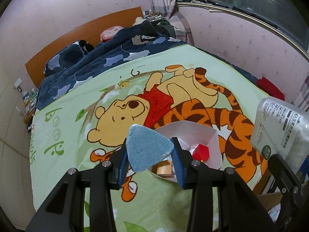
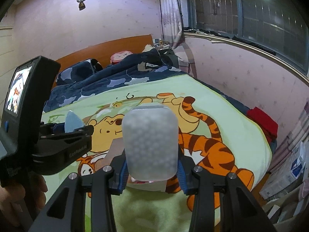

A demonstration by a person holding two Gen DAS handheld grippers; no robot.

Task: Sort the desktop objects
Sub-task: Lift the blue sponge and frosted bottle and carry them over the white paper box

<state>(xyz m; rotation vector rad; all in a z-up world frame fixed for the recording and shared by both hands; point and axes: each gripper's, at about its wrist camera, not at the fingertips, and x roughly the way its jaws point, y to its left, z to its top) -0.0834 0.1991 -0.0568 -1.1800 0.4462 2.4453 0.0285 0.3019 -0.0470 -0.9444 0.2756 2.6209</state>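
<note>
Both grippers are loaded and hang over the cartoon blanket on the bed. The left gripper is clamped narrow on a blue triangular sponge, its blue pads pressing the two lower sides, one corner pointing down toward the camera and the flat edge up and far. The right gripper holds a frosted translucent bottle between its pads, long axis running up and away from the jaws, label side visible only from the left camera. The key relation: the white open box sits on the blanket directly below and just right of the left gripper's tips, already holding a red block and an orange carton. From the right camera the same box shows only as a white edge under the bottle, mostly hidden. So the box lies just ahead of and under both tools, between them; the left looks marginally nearer. Judgement: likely next is a drop into the box, needing a short move right for the sponge. Risk: the two tools crowd each other over one small opening.
</note>
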